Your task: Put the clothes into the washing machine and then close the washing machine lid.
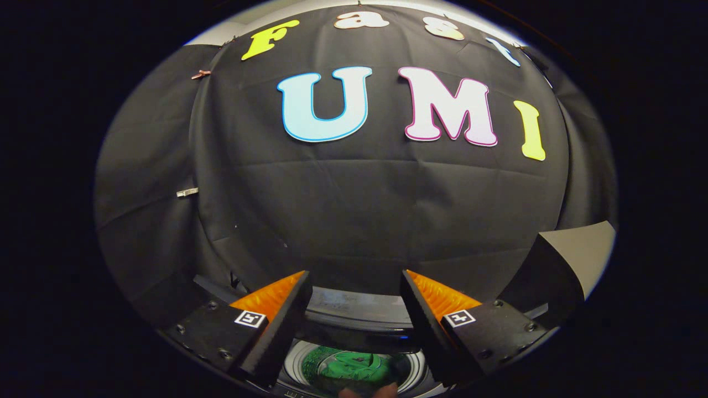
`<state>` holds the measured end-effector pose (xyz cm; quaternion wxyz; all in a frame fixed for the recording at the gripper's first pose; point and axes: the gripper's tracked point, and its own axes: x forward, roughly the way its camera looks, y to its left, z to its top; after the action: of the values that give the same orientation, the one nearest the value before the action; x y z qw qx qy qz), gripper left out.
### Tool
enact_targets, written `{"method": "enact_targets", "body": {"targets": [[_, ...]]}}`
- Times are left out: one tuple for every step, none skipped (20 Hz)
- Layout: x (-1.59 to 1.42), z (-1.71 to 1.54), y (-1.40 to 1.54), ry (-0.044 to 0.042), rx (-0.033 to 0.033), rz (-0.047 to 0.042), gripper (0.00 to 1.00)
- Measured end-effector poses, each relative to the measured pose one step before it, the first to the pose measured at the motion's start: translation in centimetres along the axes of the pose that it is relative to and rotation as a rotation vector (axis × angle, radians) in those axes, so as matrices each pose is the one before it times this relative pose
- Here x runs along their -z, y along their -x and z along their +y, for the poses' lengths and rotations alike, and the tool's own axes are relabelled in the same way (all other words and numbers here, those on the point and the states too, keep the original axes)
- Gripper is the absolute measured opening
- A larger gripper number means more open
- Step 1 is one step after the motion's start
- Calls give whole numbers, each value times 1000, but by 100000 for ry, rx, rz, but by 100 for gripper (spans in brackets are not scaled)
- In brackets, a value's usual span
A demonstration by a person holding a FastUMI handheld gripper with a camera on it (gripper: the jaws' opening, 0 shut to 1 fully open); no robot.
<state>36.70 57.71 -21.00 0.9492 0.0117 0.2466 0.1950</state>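
Now | gripper (354, 309) fingers wide apart, holding nothing, above washing machine (359, 318) | green clothes (354, 367) inside drum | risk: lid closing onto stray fabric.

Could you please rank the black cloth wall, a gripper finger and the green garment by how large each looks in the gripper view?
1. black cloth wall
2. gripper finger, enlarged by nearness, on the open gripper
3. green garment in the washing machine drum
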Motion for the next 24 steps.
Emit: {"method": "enact_targets", "body": {"targets": [[179, 17, 50, 370, -768, 1026, 100], [370, 65, 69, 172, -1257, 1513, 100], [396, -93, -100, 828, -606, 2597, 100], [578, -162, -35, 1026, 66, 2465, 100], [573, -3, -48, 654, 409, 1399, 100], [954, 282, 190, 522, -152, 139, 100], [1818, 287, 845, 82, 375, -347, 100], [1016, 154, 565, -119, -178, -3, 100], [454, 81, 359, -738, -52, -281, 100], [277, 178, 448, -636, -364, -153, 100], [136, 260, 352, -706, -341, -486, 100], [52, 281, 354, -847, -530, -395, 100], [116, 276, 328, -1019, -542, -162, 100], [18, 354, 438, -573, -742, -507, 100], [-32, 388, 429, 132, -687, -568, 100], [-84, 338, 470, 602, -225, -575, 100], [-146, 139, 634, 576, -68, -1031, 100], [-195, 175, 725, -59, -199, -1088, 100], [-60, 199, 659, -23, -405, -1154, 100], [-198, 169, 682, -38, -76, -1236, 100], [-282, 89, 616, -468, 113, -1551, 100], [-135, -31, 668, -213, -30, -1105, 100], [87, 320, 592, -45, -538, -918, 100], [55, 185, 690, 333, -409, -700, 100]]}}
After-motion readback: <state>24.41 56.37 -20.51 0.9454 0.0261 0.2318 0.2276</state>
